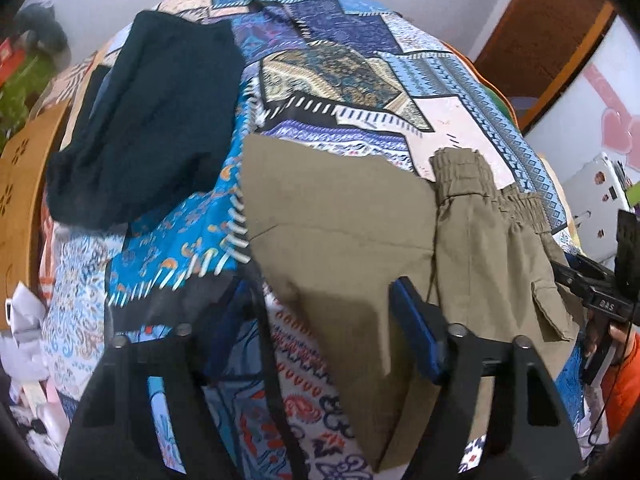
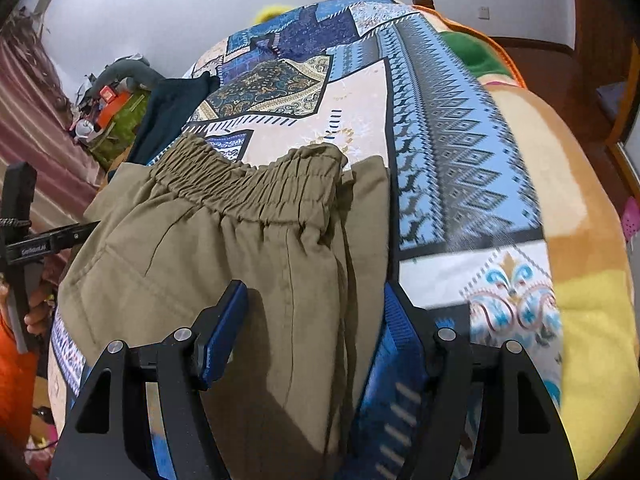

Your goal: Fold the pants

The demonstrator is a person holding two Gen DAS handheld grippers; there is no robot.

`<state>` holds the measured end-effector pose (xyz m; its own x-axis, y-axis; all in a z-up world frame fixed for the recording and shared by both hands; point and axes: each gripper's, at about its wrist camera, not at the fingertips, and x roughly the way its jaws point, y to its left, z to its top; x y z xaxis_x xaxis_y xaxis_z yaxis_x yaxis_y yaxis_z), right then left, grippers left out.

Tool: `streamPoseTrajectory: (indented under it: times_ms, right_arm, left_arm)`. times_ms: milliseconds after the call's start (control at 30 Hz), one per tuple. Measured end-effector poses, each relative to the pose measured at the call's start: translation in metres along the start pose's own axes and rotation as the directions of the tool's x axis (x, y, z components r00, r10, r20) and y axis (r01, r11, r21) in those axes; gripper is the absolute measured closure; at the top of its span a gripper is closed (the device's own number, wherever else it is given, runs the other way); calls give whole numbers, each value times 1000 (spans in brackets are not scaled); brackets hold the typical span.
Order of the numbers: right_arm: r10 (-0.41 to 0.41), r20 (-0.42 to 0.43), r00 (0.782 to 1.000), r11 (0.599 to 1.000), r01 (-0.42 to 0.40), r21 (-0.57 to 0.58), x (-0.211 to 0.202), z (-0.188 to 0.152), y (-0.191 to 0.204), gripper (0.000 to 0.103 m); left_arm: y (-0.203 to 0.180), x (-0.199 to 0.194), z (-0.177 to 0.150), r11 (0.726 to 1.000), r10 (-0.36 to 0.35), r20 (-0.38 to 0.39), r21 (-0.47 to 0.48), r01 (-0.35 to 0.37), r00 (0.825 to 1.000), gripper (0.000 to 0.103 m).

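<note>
The olive pants [image 2: 240, 248] lie folded on the patterned bedspread [image 2: 452, 168], waistband away from the cameras. The right gripper [image 2: 312, 320] stands released astride the pants, pads clear of cloth. The left gripper [image 1: 320, 304] is likewise released over the pants' edge, beside a dark garment [image 1: 152, 120].

surface: bed, patterned blue bedspread [image 2: 440, 152] | on it: khaki pants [image 2: 248, 248], dark garment [image 1: 152, 120]
</note>
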<state>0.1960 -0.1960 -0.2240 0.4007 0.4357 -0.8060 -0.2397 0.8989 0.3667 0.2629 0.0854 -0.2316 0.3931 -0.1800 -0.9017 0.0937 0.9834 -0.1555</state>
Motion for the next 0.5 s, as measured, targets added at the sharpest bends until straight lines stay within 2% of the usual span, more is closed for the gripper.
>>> streamPoseTrajectory:
  times_ms: [67, 133, 267, 333, 400, 500]
  right_arm:
    - [-6, -2, 1000, 1000, 6, -2, 4, 3, 2, 40]
    - [-2, -2, 1000, 1000, 2, 2, 5, 4, 1, 46]
    - [-9, 9, 1000, 1000, 9, 8, 7, 7, -3, 74]
    - [-13, 27, 1000, 1000, 13, -11, 3, 6, -2, 80]
    - [-15, 47, 999, 999, 17, -34, -3, 6, 2, 89]
    - [-27, 78, 997, 997, 33, -72, -13, 10, 9, 94]
  left_arm:
    - [-2, 5, 3, 999, -46, -15, -11, 46, 999, 53]
    - [-4, 7, 6, 999, -43, -5, -15, 43, 999, 58]
    - [-5, 8, 11, 997, -62, 6, -39, 62, 998, 81]
    - [-7, 7, 13, 997, -63, 12, -48, 64, 998, 85]
    - [-8, 3, 13, 998, -46, 26, -48, 47, 999, 94]
    - [-9, -8, 14, 998, -35, 60, -42, 38, 998, 97]
